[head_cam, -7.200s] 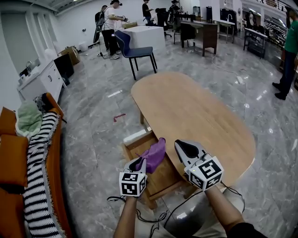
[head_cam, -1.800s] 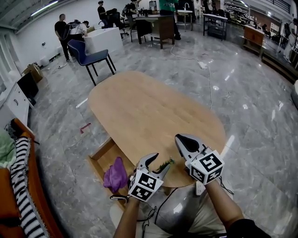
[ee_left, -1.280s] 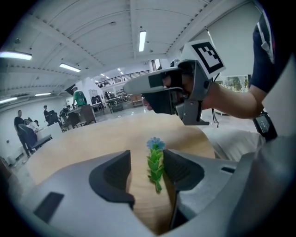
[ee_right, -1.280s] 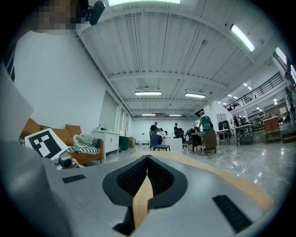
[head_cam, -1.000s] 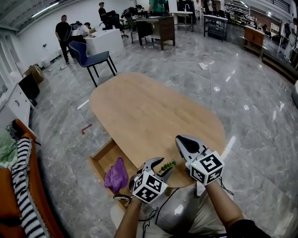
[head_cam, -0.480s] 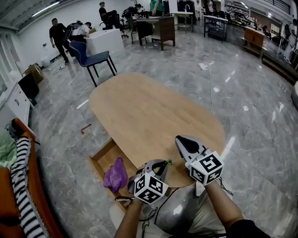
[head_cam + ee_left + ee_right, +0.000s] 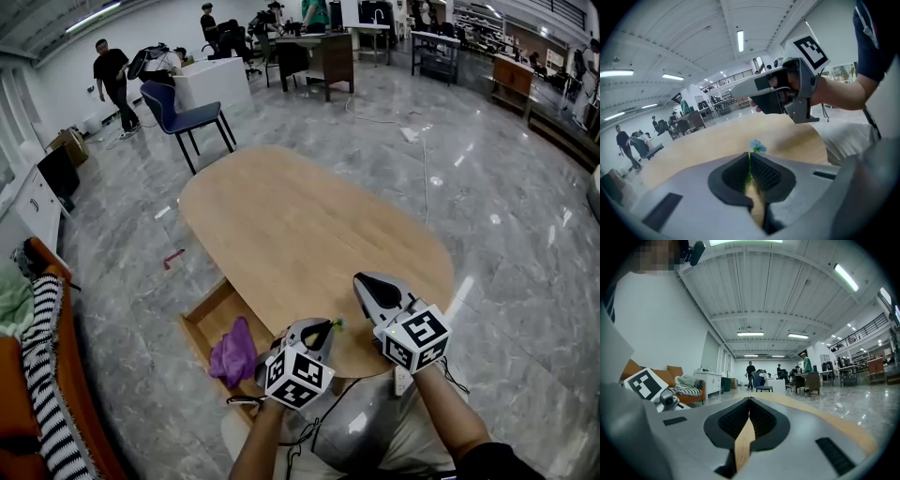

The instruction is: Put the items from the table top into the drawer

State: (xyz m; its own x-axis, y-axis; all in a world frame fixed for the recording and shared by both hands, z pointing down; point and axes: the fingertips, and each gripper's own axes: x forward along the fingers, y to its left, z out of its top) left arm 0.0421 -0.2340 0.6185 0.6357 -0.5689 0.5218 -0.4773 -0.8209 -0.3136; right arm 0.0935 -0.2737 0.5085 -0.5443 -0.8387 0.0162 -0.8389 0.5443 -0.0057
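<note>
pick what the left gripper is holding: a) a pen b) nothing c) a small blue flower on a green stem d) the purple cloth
C: in the left gripper view the left gripper has its jaws just closed on the thin green stem of the flower, blue bloom above them; the purple cloth lies in the drawer.

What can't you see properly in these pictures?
- Flower: left gripper view, lower stem hidden between the pads of the left claw; head view, too small.
- Drawer: head view, its inner part hidden under the table and behind the left claw.
- Drawer floor under the purple cloth: head view, covered by the cloth.
</note>
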